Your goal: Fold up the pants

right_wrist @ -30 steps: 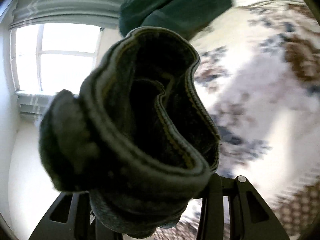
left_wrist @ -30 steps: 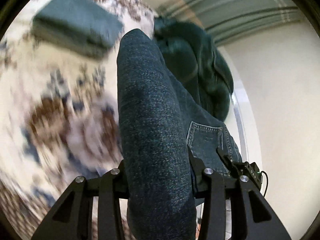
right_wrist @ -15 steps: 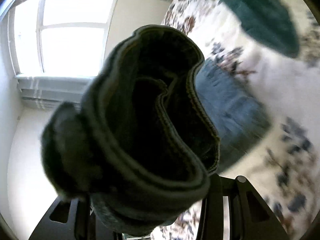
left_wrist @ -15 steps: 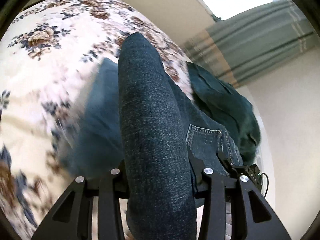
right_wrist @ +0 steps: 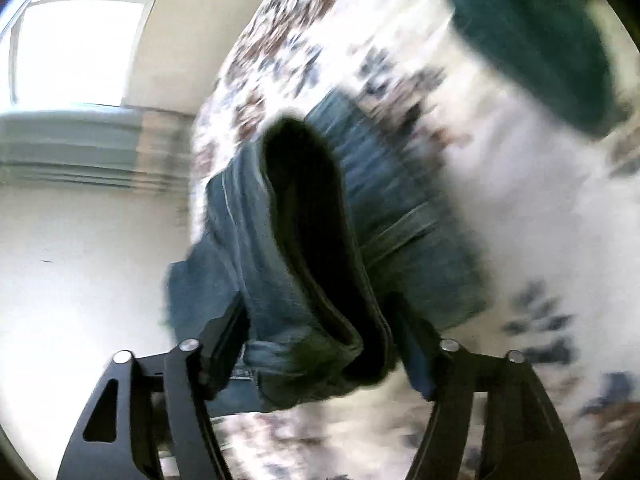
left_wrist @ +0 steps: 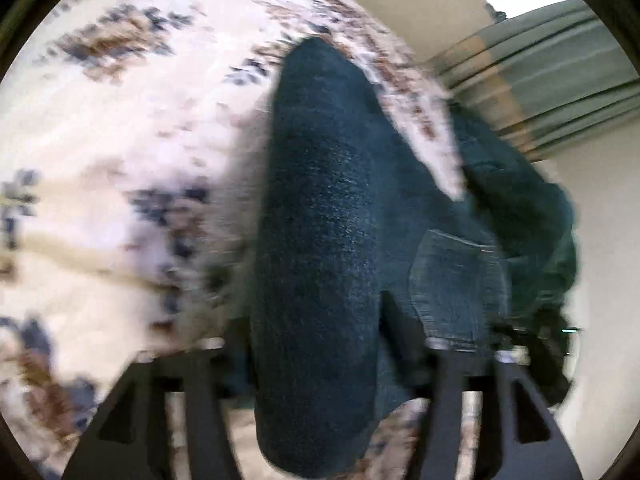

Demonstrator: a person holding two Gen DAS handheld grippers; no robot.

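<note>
Across the middle of both wrist views, folded blue jeans [left_wrist: 320, 264] come down onto a floral bedspread [left_wrist: 120, 128], their thick folded edge running from the lower centre of the frame up toward the top. The left hand-held gripper [left_wrist: 320, 364] has just been opening, its jaws spread with the denim bundle between them and apparently no longer pinched. The right hand-held gripper [right_wrist: 320, 344] has likewise just been opening, its jaws wide on either side of the waistband end [right_wrist: 308, 248], which gapes dark at centre frame. A dark green garment [right_wrist: 540, 40] lies apart at the upper right of the right view, and a striped curtain [left_wrist: 560, 80] hangs at the upper right of the left view. The step in hand looks like setting the fold down: both jaws should clear the cloth fully before drawing back, low and straight, so that no fingertip snags a layer and drags the stack open. Motion blur hides how flat the jeans lie.
</note>
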